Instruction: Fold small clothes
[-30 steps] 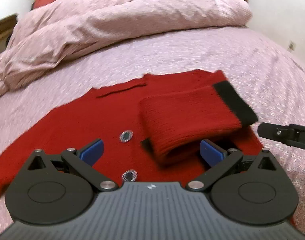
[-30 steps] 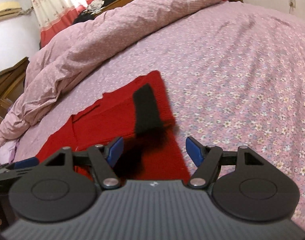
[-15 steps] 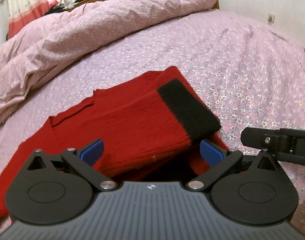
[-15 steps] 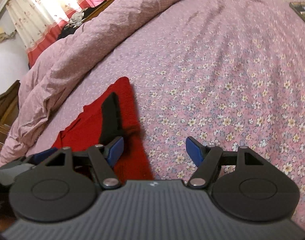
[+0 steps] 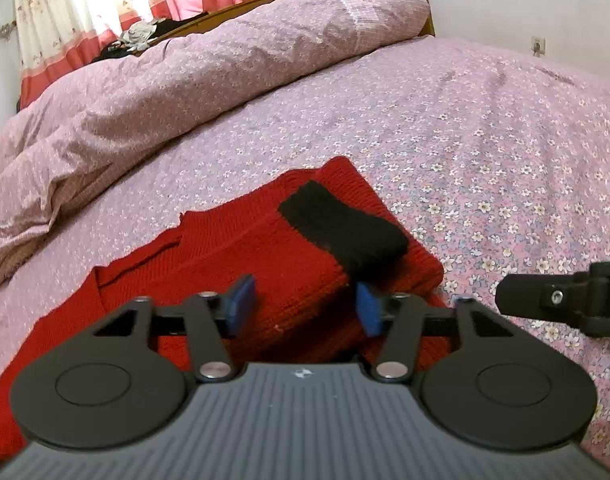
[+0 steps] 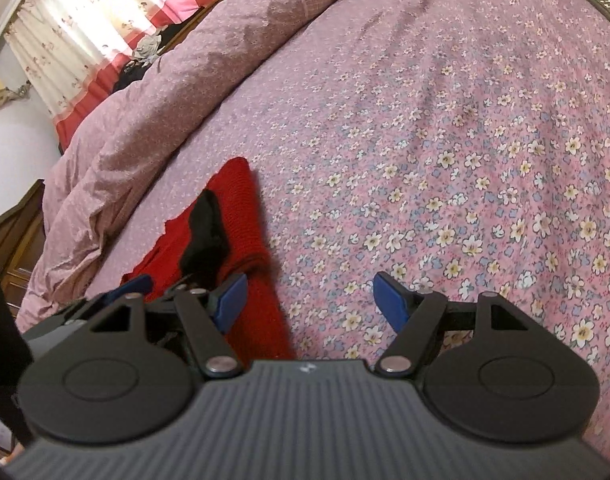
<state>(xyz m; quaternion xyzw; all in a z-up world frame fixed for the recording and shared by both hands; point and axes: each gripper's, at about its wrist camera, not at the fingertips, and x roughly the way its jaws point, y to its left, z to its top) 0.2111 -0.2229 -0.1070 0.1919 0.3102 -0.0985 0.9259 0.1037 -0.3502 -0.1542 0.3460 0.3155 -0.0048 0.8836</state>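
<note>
One red knitted sweater (image 5: 265, 256) lies flat on the flowered bedsheet (image 5: 485, 152), its single black cuff (image 5: 341, 224) folded across the body. Two grippers: the left gripper (image 5: 303, 308) hovers over the folded sleeve, fingers apart; the right gripper (image 6: 311, 300) hangs above the sheet, fingers apart, holding nothing

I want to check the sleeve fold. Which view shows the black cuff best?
The left wrist view: the black cuff lies flat and whole on the red sweater. The right wrist view shows it edge-on and foreshortened.
</note>
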